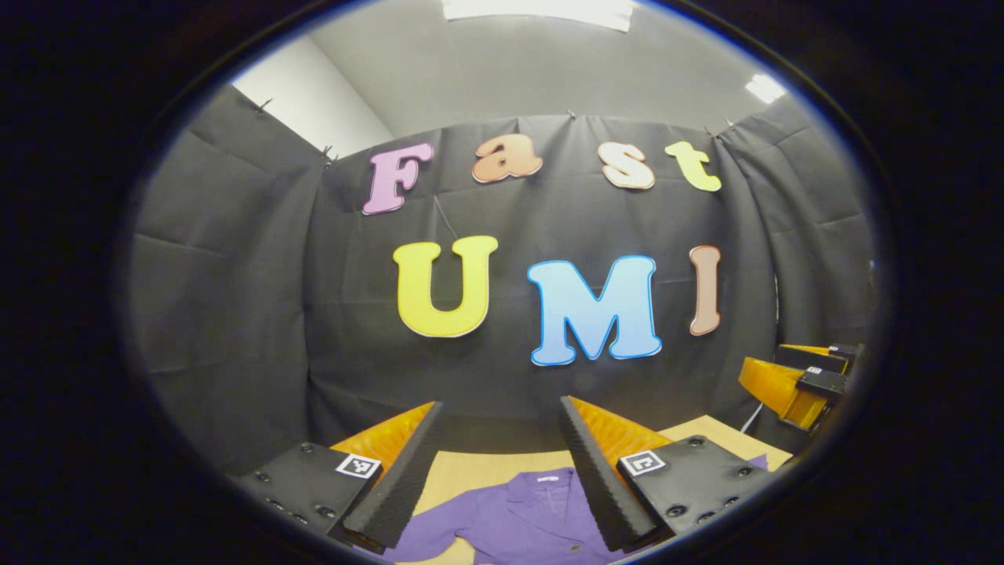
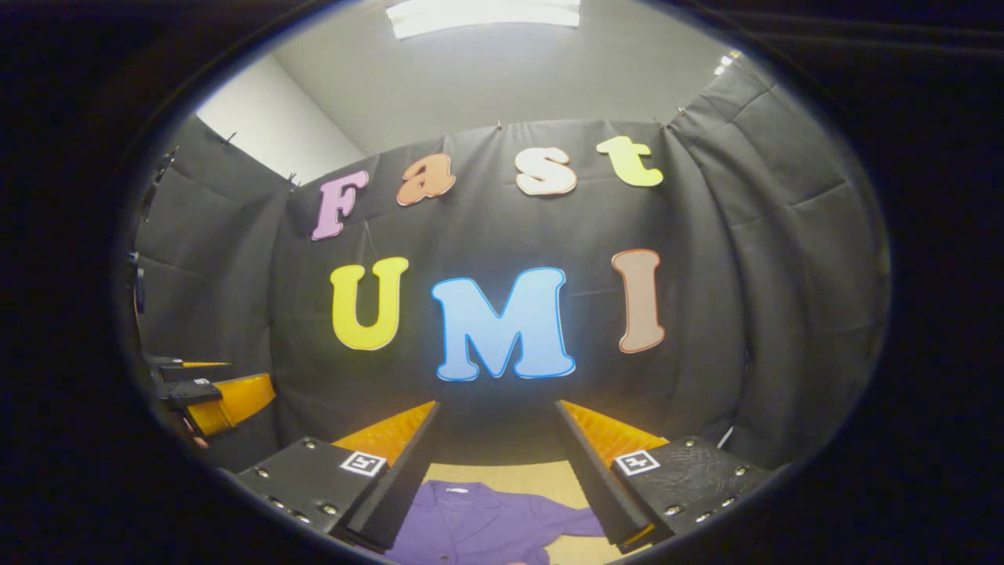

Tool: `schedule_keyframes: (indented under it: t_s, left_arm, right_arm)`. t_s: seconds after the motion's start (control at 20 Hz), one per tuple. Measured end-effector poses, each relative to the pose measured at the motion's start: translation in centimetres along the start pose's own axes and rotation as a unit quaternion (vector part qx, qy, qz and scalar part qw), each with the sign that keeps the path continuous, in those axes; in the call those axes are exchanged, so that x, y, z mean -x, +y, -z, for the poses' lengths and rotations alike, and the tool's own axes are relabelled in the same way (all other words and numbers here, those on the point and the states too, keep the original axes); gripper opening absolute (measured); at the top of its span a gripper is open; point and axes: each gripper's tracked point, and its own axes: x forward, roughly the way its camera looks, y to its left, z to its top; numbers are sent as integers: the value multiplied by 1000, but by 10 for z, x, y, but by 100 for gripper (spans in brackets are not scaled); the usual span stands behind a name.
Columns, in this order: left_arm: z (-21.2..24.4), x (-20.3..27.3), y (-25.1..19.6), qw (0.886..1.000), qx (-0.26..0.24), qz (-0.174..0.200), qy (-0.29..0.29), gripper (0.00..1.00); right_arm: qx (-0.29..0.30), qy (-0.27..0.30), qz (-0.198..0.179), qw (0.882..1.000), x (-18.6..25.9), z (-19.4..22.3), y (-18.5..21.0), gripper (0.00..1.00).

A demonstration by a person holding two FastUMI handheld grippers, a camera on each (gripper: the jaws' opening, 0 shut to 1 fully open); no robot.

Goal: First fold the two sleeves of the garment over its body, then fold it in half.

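above purple shirt (image 1: 518, 518): left claw (image 1: 498, 471), right claw (image 2: 494, 471) wide apart, holding nothing.

Garment (image 1: 518, 518) btm cut off

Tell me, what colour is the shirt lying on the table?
The shirt is plain purple, clearest in the left gripper view.

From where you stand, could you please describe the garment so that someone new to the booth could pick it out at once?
Start at the black cloth wall at the back of the booth and drop down to the tan table in front of it. The garment lies there, collar toward the wall, a sleeve spread out to the side. It is purple, with a collar and buttons down the front, against the plain tan surface.
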Motion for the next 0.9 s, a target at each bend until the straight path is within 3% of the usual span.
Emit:
schedule_keyframes:
  t_s: [0.45, 0.9]
  left_arm:
    - [3, 1, -6, 1000, 2, 5, 2, 93]
    - [9, -2, 1, 1000, -1, -8, 8, 93]
  right_arm:
    - [13, 25, 28, 999, 1, 15, -33, 90]
    - [-4, 100, 141, 985, -1, 79, -160, 92]
